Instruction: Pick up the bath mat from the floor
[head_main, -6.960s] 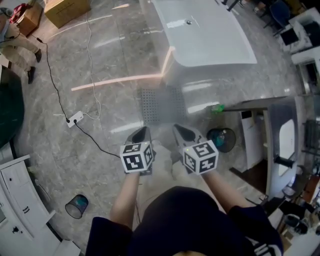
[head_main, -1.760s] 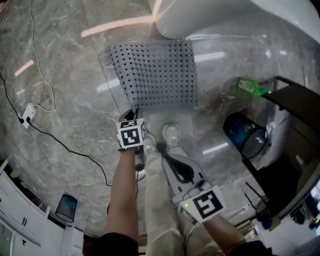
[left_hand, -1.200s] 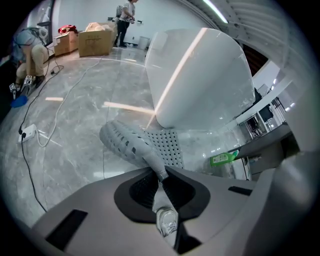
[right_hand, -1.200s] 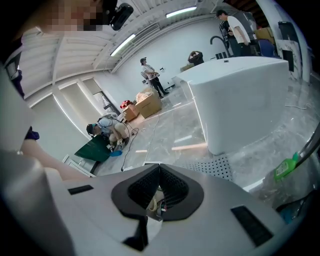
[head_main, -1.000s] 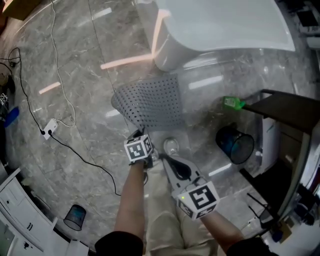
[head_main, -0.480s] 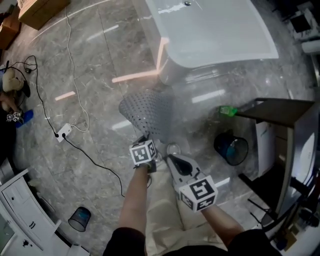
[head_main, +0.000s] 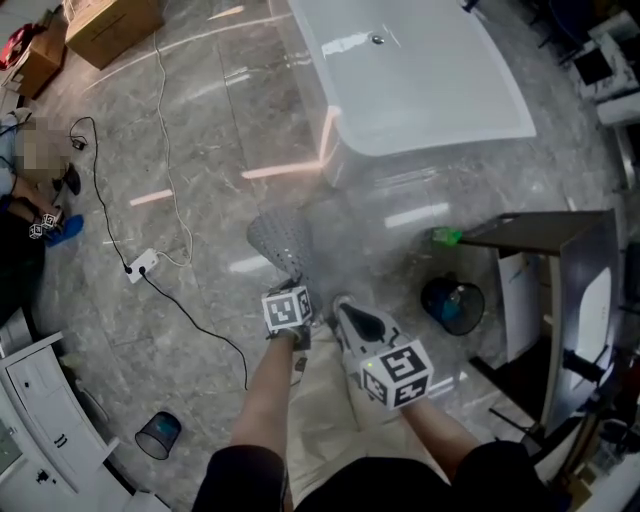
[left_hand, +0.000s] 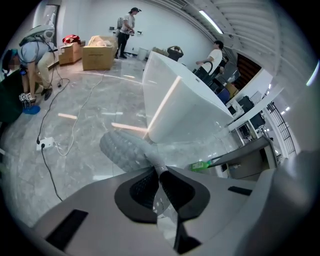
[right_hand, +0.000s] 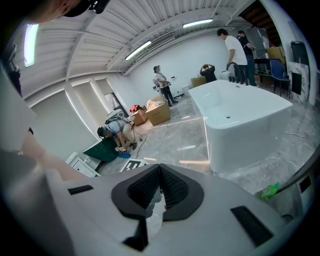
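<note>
The mat is pinched by one corner in the closed left gripper and hung near the tub. The right gripper is closed on nothing. The pinched corner is hidden by the pads.

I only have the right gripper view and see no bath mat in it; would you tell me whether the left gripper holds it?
Observer: Yes; the left gripper has its jaws clamped on an edge of the grey perforated bath mat.
Operator: Thank you. Is the mat spread out?
Observer: No; in the head view it hangs bunched into a narrow shape.
Operator: Is my own gripper touching it?
Observer: No; the right gripper sits beside the left one, apart from the mat.
</note>
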